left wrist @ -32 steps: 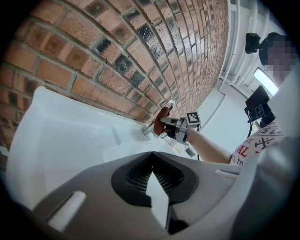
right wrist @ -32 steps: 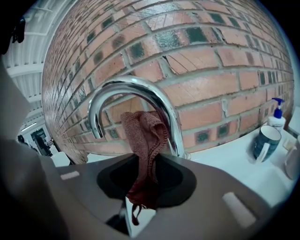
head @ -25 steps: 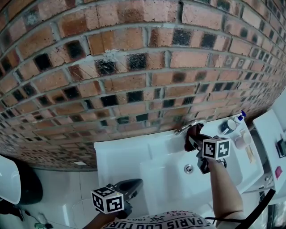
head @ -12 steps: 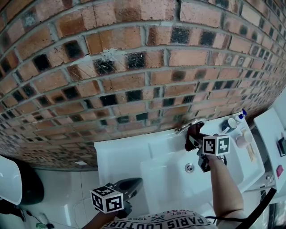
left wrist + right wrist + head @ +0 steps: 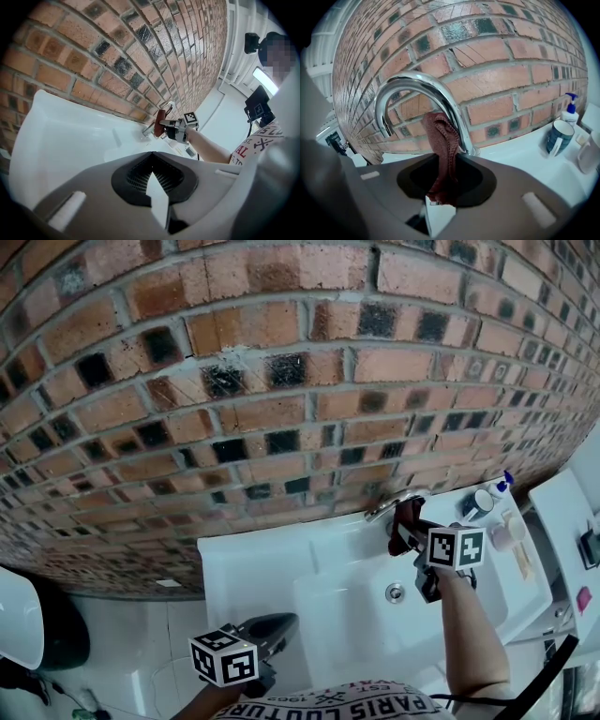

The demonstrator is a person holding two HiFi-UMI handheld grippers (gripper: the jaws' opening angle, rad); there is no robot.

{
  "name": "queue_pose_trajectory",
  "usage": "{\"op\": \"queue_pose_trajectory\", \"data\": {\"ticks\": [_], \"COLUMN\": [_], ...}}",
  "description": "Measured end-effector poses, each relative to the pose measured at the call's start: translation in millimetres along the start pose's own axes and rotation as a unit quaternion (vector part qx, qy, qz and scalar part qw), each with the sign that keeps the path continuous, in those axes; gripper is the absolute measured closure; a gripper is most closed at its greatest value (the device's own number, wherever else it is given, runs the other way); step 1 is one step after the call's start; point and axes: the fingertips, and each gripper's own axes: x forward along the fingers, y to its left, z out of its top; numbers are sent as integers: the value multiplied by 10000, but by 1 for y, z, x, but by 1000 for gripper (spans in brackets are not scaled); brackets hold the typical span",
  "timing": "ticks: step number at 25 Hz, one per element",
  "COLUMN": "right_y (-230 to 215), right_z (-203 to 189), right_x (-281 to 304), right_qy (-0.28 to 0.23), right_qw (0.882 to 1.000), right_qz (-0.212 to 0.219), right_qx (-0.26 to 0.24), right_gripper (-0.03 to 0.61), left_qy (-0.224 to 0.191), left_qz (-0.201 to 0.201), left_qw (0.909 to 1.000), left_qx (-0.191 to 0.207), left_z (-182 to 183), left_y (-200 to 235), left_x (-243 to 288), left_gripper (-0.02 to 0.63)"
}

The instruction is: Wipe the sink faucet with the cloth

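Note:
A curved chrome faucet rises from the back rim of a white sink, against a brick wall. My right gripper is shut on a dark red cloth, which stands up from the jaws and touches the inner side of the faucet's arch. In the head view the right gripper is right at the faucet. My left gripper hangs low in front of the sink's left front corner, far from the faucet, and is shut with nothing in it. The left gripper view also shows the cloth at the faucet.
A dark blue mug, a white pump bottle and a pale cup stand on the sink ledge to the right of the faucet. The drain lies below the right gripper. The brick wall stands close behind.
The right gripper and cloth have barely shifted at the faucet. The left gripper has stayed in place.

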Motion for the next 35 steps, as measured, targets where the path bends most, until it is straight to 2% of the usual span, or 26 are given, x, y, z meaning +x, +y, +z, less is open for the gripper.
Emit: {"op": "queue_pose_trajectory", "data": {"ticks": [8,20,26,35], "right_y": [18,66,88,88], "right_z": [25,35,31,10], "right_x": [-25,-39,-34,-14], "right_qy": [-308,-425,-379,-64], "right_qw": [9994,9972,9960,9966], "right_qz": [79,350,435,434], "right_qx": [-161,-510,-679,-700], "right_gripper": [485,485,485,485], "left_qy": [-120,-257,-340,-366], "left_qz": [-47,-104,-83,-65], "left_qw": [9999,9996,9994,9993], "left_qx": [57,65,14,-72], "left_z": [6,5,4,2], "left_y": [-4,-9,-5,1], "left_x": [-5,-16,-22,-23], "left_gripper": [607,607,609,607]}}
